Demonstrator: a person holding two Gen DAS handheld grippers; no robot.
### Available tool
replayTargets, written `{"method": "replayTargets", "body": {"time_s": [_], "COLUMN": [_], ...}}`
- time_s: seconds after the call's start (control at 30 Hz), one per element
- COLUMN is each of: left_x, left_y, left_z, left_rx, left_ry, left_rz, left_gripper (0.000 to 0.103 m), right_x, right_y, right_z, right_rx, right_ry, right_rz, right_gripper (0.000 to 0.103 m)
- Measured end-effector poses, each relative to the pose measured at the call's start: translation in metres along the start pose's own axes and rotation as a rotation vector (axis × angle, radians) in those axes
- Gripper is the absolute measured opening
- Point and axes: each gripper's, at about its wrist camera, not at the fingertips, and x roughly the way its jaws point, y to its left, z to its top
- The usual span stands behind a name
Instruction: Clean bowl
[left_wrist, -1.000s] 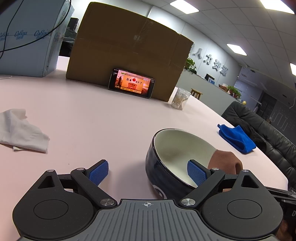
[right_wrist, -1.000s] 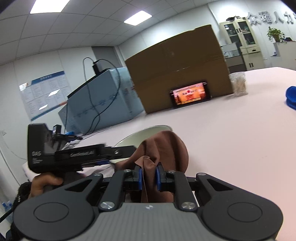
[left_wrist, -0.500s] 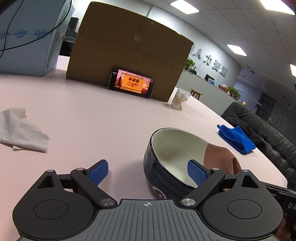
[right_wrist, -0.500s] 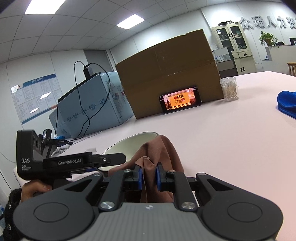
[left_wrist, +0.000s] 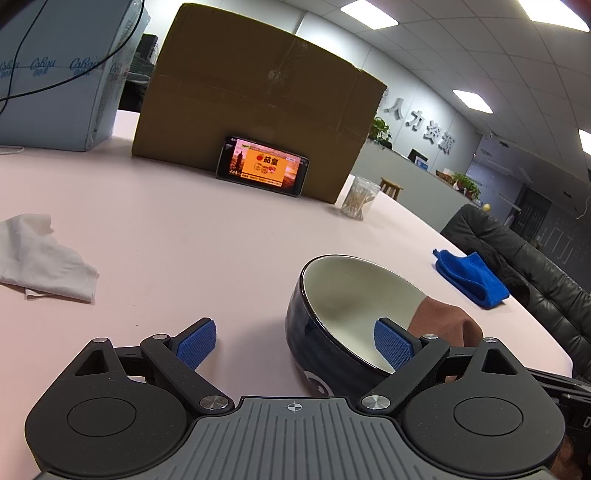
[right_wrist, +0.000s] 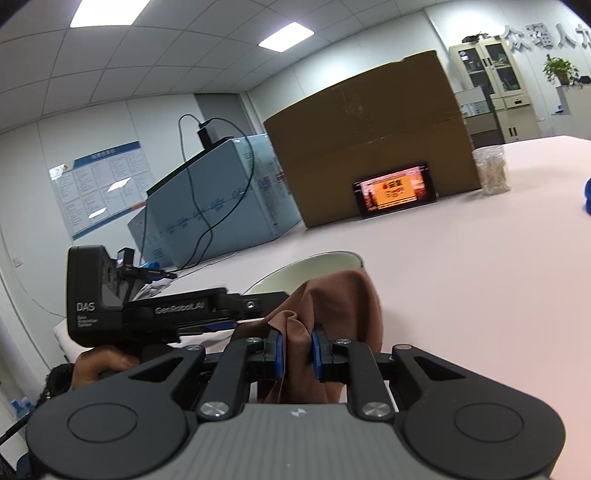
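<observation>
Brown cloth (left_wrist: 445, 325) slid along bowl (left_wrist: 332, 332) rim; right jaws clench it; left jaws released

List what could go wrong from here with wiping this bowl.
1. The left hand-held gripper stands open with only one blue pad inside the bowl, so the bowl isn't clamped and may slide or tip when wiped.
2. The right hand-held gripper pinches just a fold of the brown cloth; it could pull free.
</observation>
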Motion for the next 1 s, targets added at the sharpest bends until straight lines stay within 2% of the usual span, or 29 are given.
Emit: {"method": "replayTargets", "body": {"time_s": [0.13, 0.2, 0.37, 0.47, 0.83, 1.0], "left_x": [0.000, -0.001, -0.001, -0.001, 0.000, -0.001], "left_y": [0.001, 0.001, 0.001, 0.002, 0.001, 0.002], "left_z": [-0.001, -0.001, -0.001, -0.001, -0.001, -0.001], "left_rx": [0.000, 0.000, 0.001, -0.001, -0.001, -0.003], "left_ry": [0.000, 0.000, 0.000, 0.000, 0.000, 0.000], "left_rz": [0.000, 0.001, 0.001, 0.000, -0.001, 0.000], "left_gripper": [0.095, 0.095, 0.095, 0.095, 0.095, 0.095], "right_x": [0.000, 0.001, 0.006, 0.007, 0.002, 0.009], "right_y": [-0.005, -0.006, 0.005, 0.010, -0.004, 0.006], "right_z": [0.001, 0.001, -0.003, -0.004, 0.003, -0.001], "right_rx": [0.015, 0.027, 0.000, -0.007, 0.028, 0.002], "right_ry": [-0.012, -0.010, 0.018, 0.026, -0.011, 0.020], "right_rz": [-0.046, -0.038, 0.055, 0.082, 0.017, 0.062], "right_gripper": [0.018, 0.018, 0.018, 0.018, 0.018, 0.019]}}
